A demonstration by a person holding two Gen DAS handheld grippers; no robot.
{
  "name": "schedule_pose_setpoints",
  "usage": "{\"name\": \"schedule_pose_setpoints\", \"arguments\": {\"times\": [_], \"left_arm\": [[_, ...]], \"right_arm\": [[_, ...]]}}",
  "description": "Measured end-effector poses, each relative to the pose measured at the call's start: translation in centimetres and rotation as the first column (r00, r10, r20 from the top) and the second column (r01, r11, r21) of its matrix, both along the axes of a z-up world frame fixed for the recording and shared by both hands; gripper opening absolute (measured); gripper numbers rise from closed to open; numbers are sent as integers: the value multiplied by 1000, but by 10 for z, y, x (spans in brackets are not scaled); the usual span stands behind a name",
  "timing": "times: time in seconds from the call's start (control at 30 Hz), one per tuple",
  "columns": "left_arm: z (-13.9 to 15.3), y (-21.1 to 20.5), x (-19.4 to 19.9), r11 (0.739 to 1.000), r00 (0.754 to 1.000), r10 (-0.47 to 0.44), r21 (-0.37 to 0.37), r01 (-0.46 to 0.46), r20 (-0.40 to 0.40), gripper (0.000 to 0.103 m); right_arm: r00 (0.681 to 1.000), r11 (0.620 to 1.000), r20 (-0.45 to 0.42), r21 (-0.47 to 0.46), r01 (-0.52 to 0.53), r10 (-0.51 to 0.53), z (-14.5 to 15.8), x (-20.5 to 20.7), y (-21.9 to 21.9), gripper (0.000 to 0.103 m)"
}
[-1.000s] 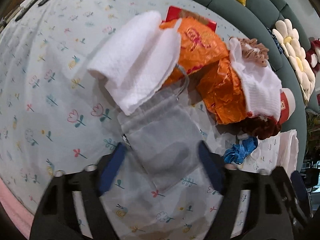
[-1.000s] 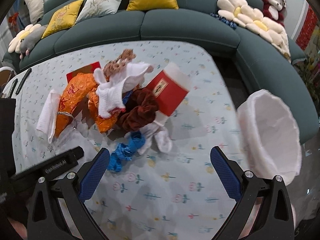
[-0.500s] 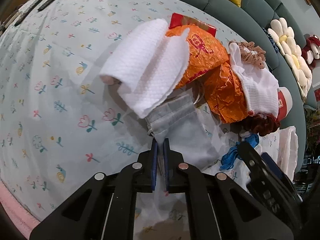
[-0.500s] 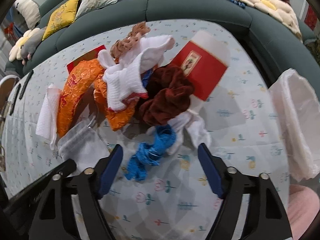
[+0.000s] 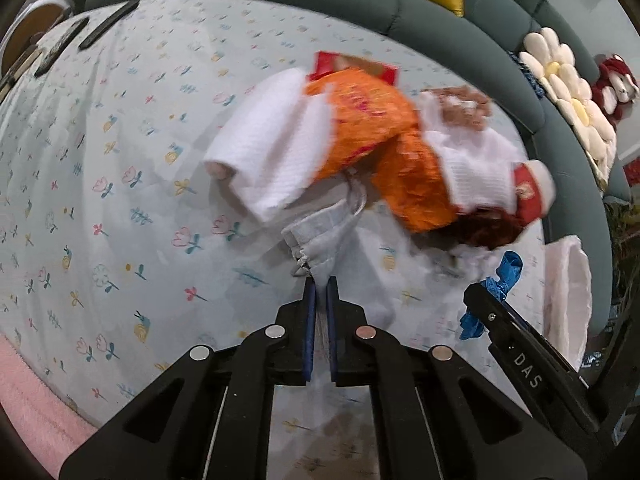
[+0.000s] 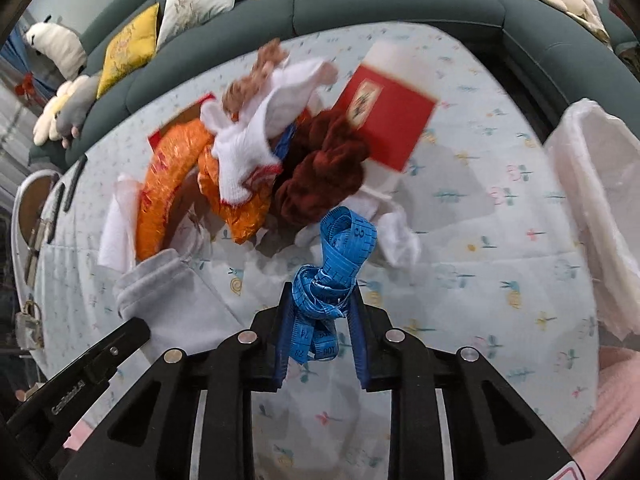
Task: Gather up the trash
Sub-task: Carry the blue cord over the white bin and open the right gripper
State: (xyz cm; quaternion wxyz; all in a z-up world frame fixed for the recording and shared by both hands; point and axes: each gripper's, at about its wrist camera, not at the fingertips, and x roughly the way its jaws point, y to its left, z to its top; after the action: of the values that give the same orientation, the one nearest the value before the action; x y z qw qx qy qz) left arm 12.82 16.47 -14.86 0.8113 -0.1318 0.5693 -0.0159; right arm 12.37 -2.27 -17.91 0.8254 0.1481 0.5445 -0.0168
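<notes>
My left gripper [image 5: 320,284] is shut on a grey drawstring pouch [image 5: 328,236], which also shows in the right wrist view [image 6: 168,300]. My right gripper [image 6: 320,292] is shut on a bundled blue measuring tape [image 6: 336,264] and holds it above the table; the tape shows in the left wrist view [image 5: 500,280]. Behind lies a pile: orange wrappers [image 6: 168,184], a white sock [image 6: 248,152], a dark red scrunchie [image 6: 320,176], a red box [image 6: 388,116] and a white cloth [image 5: 272,152].
A white-lined trash bag [image 6: 600,208] stands at the table's right edge. The flowered tablecloth [image 5: 100,160] covers the table. A teal sofa [image 6: 400,4] with cushions curves behind. Dark remotes [image 5: 108,24] lie at the far left.
My right gripper closed on the blue tape and lifted it off the table. My left gripper, shut on the pouch since half a second ago, has pulled it back from the pile.
</notes>
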Motion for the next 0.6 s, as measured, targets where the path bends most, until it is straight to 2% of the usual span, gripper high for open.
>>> {"name": "schedule_pose_setpoints", "arguments": {"times": [0.27, 0.6], "left_arm": [[45, -50, -15, 995, 990, -100, 9, 99, 99, 4], [101, -142, -20, 968, 945, -249, 18, 251, 212, 4]], "right_arm": [[995, 999, 91, -7, 50, -49, 47, -25, -40, 24], [973, 987, 176, -33, 154, -146, 90, -59, -116, 24]]}}
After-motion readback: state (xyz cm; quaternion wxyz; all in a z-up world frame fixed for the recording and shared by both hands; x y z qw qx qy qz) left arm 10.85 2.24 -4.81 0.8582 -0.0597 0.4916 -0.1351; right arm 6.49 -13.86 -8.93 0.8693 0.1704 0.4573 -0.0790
